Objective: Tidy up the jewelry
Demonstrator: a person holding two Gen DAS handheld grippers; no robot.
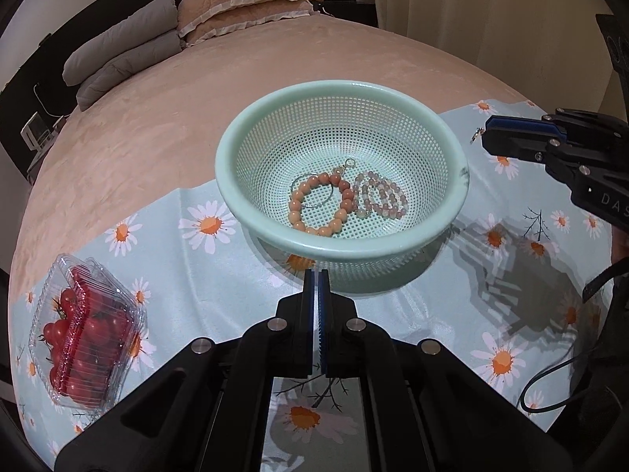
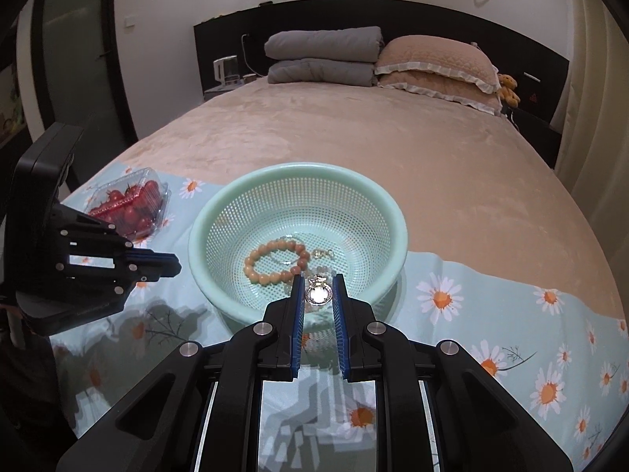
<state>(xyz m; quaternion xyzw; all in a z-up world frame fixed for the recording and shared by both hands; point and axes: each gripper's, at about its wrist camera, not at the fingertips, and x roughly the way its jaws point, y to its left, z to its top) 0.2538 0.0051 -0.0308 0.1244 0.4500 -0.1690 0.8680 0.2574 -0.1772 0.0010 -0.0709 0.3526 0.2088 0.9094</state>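
Note:
A mint green mesh basket [image 1: 432, 141] [image 2: 220, 220] stands on the daisy cloth. In it lie an orange bead bracelet [image 1: 314, 206] [image 2: 271, 263], a pale pink bead bracelet [image 1: 383, 194] and a thin ring with a clasp. My right gripper [image 2: 317, 294] holds a small silver pendant [image 2: 318, 293] between its fingertips at the basket's near rim; from the left wrist view it [image 1: 485, 133] sits right of the basket with a bit of metal sticking out. My left gripper [image 1: 317, 275] is shut and empty, just before the basket's near rim.
A clear plastic box of cherry tomatoes [image 1: 82, 330] [image 2: 131, 206] lies left of the basket. The daisy cloth [image 1: 196, 259] covers the near end of a pink bed [image 2: 354, 137], with pillows and folded grey blankets at its head.

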